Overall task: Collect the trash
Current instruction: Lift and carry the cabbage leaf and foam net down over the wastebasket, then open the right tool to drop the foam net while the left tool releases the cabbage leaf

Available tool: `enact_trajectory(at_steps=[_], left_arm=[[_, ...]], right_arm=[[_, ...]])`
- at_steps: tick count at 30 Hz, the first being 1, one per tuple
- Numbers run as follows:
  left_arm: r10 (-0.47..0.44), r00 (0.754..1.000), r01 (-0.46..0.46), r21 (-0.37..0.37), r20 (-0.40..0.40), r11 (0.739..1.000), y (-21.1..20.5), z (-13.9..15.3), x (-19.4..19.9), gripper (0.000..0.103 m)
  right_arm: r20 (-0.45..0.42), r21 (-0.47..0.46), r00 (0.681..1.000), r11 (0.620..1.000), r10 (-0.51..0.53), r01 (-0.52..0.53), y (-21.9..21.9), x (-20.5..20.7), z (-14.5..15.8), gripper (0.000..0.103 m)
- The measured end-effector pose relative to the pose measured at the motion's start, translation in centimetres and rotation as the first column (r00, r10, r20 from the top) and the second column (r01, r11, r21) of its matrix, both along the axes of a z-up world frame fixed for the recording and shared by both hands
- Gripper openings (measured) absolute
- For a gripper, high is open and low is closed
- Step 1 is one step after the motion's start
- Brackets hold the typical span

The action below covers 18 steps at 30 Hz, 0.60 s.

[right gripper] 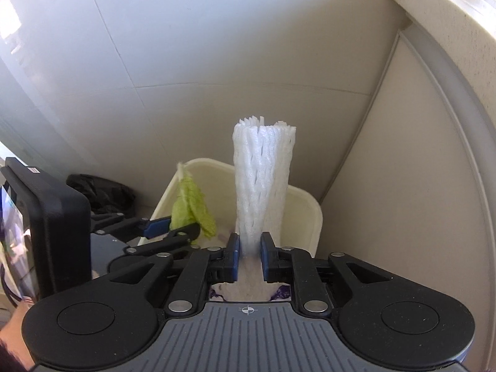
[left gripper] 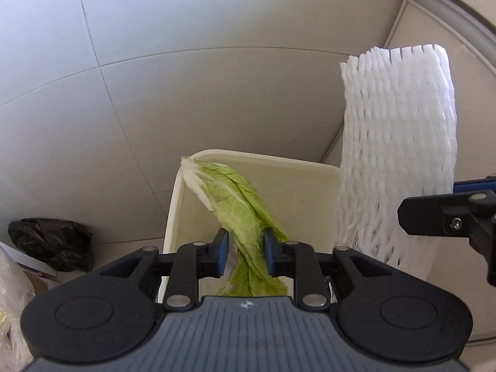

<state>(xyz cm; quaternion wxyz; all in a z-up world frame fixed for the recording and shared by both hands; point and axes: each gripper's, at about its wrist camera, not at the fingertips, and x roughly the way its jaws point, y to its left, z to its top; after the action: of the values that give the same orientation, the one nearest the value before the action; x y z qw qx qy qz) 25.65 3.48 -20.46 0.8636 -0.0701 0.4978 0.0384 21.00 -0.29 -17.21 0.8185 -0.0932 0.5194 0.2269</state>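
A pale green cabbage leaf [left gripper: 229, 192] lies between the blue pads of my left gripper [left gripper: 245, 248]. It brushes the right pad and a slit shows at the left pad, so the jaws stand a little apart. The leaf's tip reaches over a cream plastic bin [left gripper: 310, 167]. My right gripper [right gripper: 250, 248] is shut on a white foam fruit net [right gripper: 263, 167], pinched narrow at the pads, over the same bin [right gripper: 305, 214]. The right wrist view also shows the leaf [right gripper: 192, 207] in the left gripper [right gripper: 173, 228]. The net [left gripper: 396, 142] rises at the right of the left wrist view.
A crumpled black bag [left gripper: 52, 241] lies on the tiled floor left of the bin. A beige panel and a raised ledge [right gripper: 434, 46] close off the right side. Something white with purple print [right gripper: 279, 294] lies in the bin. A hand [right gripper: 15, 334] shows at the bottom left.
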Motion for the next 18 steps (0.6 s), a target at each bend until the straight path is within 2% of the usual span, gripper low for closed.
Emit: enact_trajectory(at_steps=[4,7,10,12,13,18], left_arm=[[-0.001,1.0,0.001,0.0,-0.003,1.0,0.9,0.2,-0.8,0.026],[-0.009,1.0,0.009,0.002,-0.016,1.0,1.2,0.2,-1.0,0.034],[-0.011,1.0,0.011,0.008,-0.021,1.0,1.2,0.2,-1.0,0.042],[-0.011,1.0,0.011,0.007,-0.028,1.0,1.3,0.0,-1.1,0.049],[-0.009,1.0,0.009,0.005,-0.03,1.0,1.4,0.0,-1.2,0.051],[-0.018,0.999,0.018,0.007,-0.047,1.0,1.4,-0.3,-1.3,0.061]], right_arm=[[-0.006,-0.007,1.0,1.0,0.0,0.0,0.2,0.1,0.1,0.023],[-0.014,-0.008,1.0,1.0,0.0,0.0,0.5,0.3,-0.1,0.028],[-0.017,-0.01,1.0,1.0,-0.005,0.004,0.8,0.5,-0.2,0.037],[-0.016,-0.011,1.0,1.0,-0.009,0.008,0.9,0.5,-0.1,0.049],[-0.015,-0.011,1.0,1.0,-0.01,0.01,0.9,0.6,-0.2,0.052],[-0.009,-0.018,1.0,1.0,-0.01,0.009,1.2,0.6,-0.3,0.054]])
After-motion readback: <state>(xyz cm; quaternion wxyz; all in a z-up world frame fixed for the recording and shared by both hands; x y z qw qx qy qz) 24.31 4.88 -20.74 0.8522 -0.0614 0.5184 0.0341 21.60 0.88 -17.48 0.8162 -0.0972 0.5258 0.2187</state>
